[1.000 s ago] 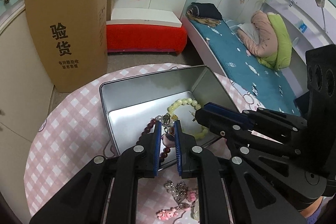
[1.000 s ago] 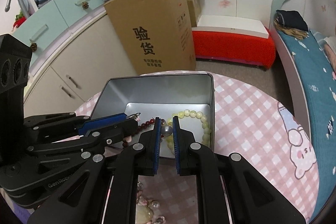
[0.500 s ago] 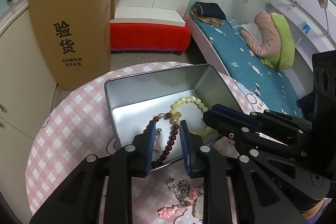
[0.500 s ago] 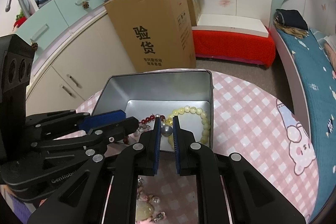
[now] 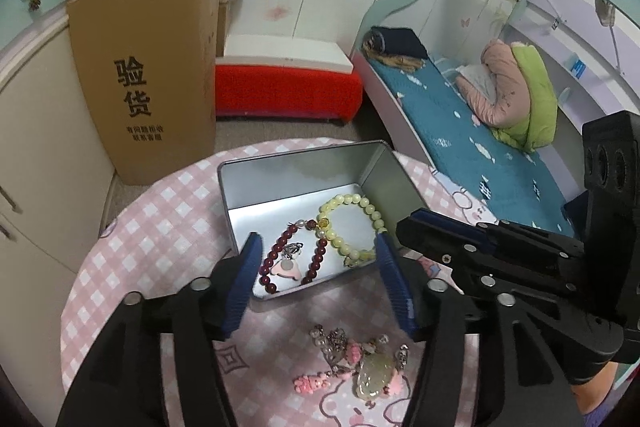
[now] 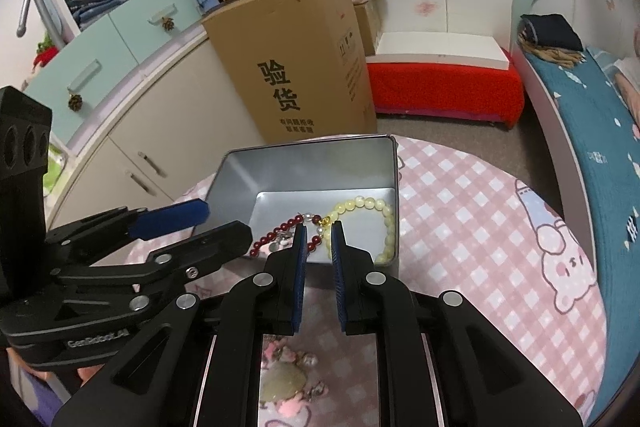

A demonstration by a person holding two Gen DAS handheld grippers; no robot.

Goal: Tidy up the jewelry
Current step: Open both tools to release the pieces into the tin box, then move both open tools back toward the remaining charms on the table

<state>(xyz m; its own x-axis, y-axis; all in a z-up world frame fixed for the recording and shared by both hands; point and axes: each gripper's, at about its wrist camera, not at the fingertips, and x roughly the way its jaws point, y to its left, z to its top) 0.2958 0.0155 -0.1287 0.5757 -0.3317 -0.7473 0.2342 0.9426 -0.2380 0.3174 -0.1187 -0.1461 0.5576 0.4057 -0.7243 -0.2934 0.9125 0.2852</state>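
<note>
Dark red bead bracelet [image 5: 316, 259] now lies loose in the metal tin [image 5: 304, 163]; left gripper [image 5: 316, 283] jaws have just been opening, wide and empty. Right gripper [image 6: 319, 259] nearly closed, holding nothing.

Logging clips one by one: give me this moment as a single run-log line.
left tongs: just opened, empty | right tongs: shut, empty | red bracelet, yellow bracelet: in tin | charm pile: on table
</note>
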